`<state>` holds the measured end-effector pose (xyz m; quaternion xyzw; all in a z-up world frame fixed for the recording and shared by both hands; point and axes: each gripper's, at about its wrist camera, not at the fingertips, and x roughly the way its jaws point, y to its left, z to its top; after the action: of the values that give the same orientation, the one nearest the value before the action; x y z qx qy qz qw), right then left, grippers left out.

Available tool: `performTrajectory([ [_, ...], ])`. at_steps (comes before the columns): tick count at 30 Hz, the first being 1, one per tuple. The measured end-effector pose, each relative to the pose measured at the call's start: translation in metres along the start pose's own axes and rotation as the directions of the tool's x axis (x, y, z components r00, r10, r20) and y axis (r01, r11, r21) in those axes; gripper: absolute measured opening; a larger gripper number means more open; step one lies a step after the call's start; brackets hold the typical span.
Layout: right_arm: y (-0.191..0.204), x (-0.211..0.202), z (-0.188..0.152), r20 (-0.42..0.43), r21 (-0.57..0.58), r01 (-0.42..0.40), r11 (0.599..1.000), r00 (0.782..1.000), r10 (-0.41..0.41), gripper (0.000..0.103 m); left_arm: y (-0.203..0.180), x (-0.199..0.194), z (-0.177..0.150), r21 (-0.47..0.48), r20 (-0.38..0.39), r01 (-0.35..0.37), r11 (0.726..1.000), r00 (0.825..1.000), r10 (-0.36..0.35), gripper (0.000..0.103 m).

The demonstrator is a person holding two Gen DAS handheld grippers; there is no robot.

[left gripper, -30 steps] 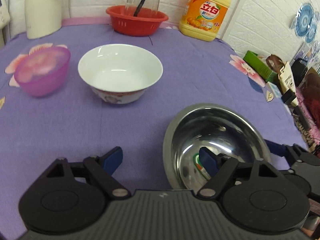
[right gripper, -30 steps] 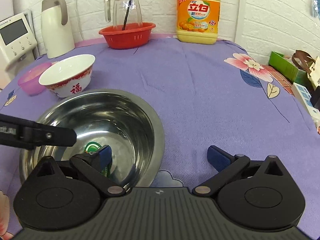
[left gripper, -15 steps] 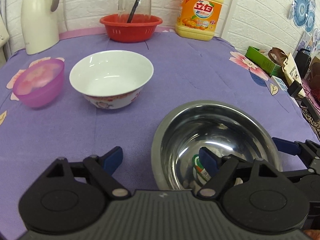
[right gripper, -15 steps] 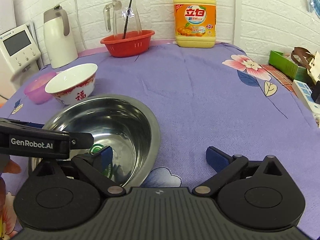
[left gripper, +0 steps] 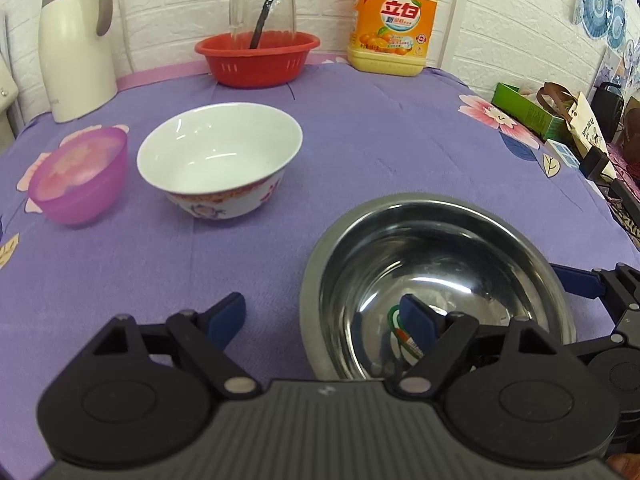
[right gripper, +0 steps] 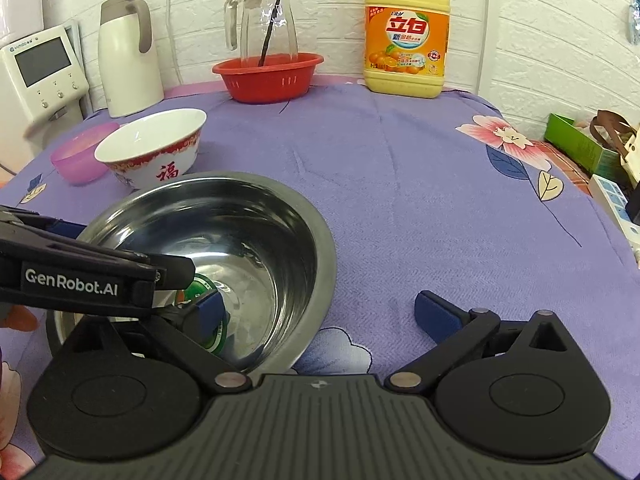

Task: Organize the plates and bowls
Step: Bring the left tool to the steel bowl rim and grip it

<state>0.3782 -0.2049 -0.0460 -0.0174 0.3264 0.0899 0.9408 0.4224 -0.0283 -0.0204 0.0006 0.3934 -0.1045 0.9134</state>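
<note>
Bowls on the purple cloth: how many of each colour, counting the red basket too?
Steel bowl: 1
White bowl: 1
Pink bowl: 1
Red basket: 1
Total: 4

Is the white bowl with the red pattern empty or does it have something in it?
Empty. The left wrist view looks down into the white bowl, which stands upright on the purple cloth, and shows only its bare white inside.

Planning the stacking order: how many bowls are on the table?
3, not counting the red basket. Steel bowl nearest, straddled by both grippers' fingers; white bowl beyond it to the left; pink bowl left of that. None looks hidden.
</note>
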Motion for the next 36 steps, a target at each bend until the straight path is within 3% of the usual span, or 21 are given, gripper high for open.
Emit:
performTrajectory([
  [20,0.006,-0.004,-0.003,0.013,-0.008,-0.016,1.0,1.0,0.016,0.103,-0.002,0.001,-0.003,0.007,0.015,-0.008,1.0,1.0,0.007,0.081],
  [23,0.006,-0.003,-0.003,0.015,-0.009,-0.015,1.0,1.0,0.016,0.103,-0.004,-0.001,-0.003,0.008,0.021,0.005,1.0,1.0,-0.005,0.073],
  [25,0.007,-0.003,-0.003,0.015,-0.01,-0.01,1.0,1.0,0.01,0.103,-0.007,-0.002,-0.003,0.013,0.021,0.041,0.999,0.999,-0.041,0.053],
  [27,0.01,-0.005,-0.003,0.017,-0.01,-0.007,1.0,1.0,0.007,0.103,-0.014,-0.003,-0.002,0.035,0.021,0.067,0.997,0.997,-0.068,0.042],
  [30,0.017,-0.011,-0.005,0.031,-0.013,-0.013,1.0,0.999,0.014,0.103,-0.024,-0.002,0.001,0.049,0.001,0.06,0.997,0.998,-0.06,0.042],
  [32,0.021,-0.016,-0.004,0.02,-0.013,-0.025,1.0,0.999,0.025,0.092,-0.024,-0.008,0.0,0.035,-0.011,0.079,0.996,0.997,-0.078,0.042],
  [36,0.022,-0.027,-0.008,0.003,0.032,-0.06,0.998,0.998,0.06,0.088,-0.021,-0.027,-0.012,0.024,-0.01,0.111,0.994,0.994,-0.111,0.041],
])
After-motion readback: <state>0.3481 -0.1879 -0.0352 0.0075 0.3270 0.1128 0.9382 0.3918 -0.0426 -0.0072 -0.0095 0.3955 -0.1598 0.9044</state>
